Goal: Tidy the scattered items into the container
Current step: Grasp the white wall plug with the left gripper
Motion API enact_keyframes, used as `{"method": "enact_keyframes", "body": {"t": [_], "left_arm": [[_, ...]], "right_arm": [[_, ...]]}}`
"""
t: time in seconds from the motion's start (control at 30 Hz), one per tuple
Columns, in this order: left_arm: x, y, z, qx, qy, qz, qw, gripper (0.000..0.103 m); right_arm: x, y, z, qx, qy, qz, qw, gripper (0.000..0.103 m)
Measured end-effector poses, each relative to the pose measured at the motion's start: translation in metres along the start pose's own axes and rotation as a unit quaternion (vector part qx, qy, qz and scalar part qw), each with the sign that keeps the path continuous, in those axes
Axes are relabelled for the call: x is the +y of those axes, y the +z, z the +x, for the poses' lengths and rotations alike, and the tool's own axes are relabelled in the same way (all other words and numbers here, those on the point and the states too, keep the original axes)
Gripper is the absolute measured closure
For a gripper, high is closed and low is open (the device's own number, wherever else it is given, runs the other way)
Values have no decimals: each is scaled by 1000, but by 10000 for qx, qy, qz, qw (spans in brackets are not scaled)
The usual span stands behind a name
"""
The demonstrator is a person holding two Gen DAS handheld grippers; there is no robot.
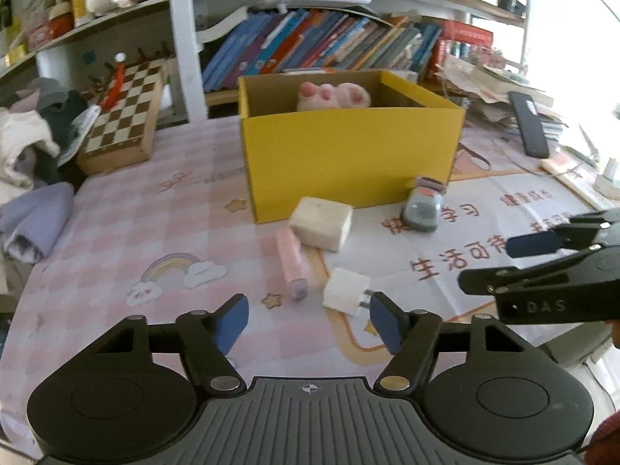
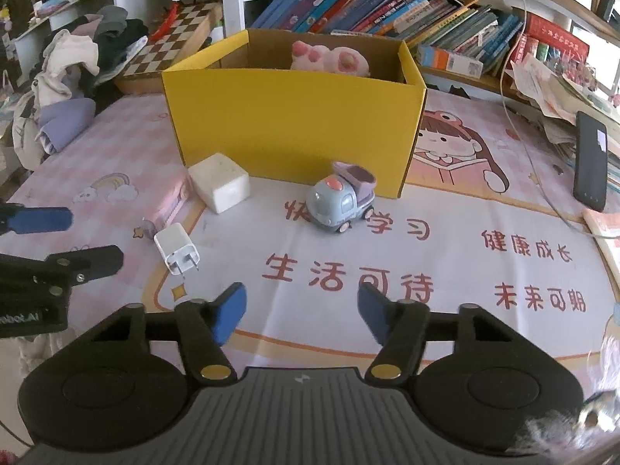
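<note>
Left gripper (image 1: 309,321) and right gripper (image 2: 302,312) are hovering with fingers apart, gripping nothing. Yellow box (image 2: 294,124) is sitting mid-table, a plush toy (image 2: 329,58) inside. Toy car (image 2: 341,203), white block (image 2: 219,188), pink tube (image 1: 291,265) and charger plug (image 2: 177,248) are lying before its front wall.
</note>
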State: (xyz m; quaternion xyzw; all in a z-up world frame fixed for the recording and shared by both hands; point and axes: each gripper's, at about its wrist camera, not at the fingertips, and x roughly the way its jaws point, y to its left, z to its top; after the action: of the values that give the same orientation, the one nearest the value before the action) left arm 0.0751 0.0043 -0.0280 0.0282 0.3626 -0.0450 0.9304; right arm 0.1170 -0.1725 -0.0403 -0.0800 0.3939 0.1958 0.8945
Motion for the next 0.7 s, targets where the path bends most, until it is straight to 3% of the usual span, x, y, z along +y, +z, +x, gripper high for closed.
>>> {"method": "enact_keyframes", "body": {"t": [0.17, 0.37, 0.7], "left_arm": [[-8, 1, 9, 71, -165, 174, 9997, 53], [-10, 5, 18, 64, -215, 214, 9995, 55], [-14, 5, 45, 392, -335, 202, 9985, 55]], "right_arm": [[-5, 5, 1, -31, -36, -24, 10000, 42], [-10, 12, 6, -23, -34, -90, 10000, 42], [-15, 21, 19, 87, 13, -214, 9997, 41]]}}
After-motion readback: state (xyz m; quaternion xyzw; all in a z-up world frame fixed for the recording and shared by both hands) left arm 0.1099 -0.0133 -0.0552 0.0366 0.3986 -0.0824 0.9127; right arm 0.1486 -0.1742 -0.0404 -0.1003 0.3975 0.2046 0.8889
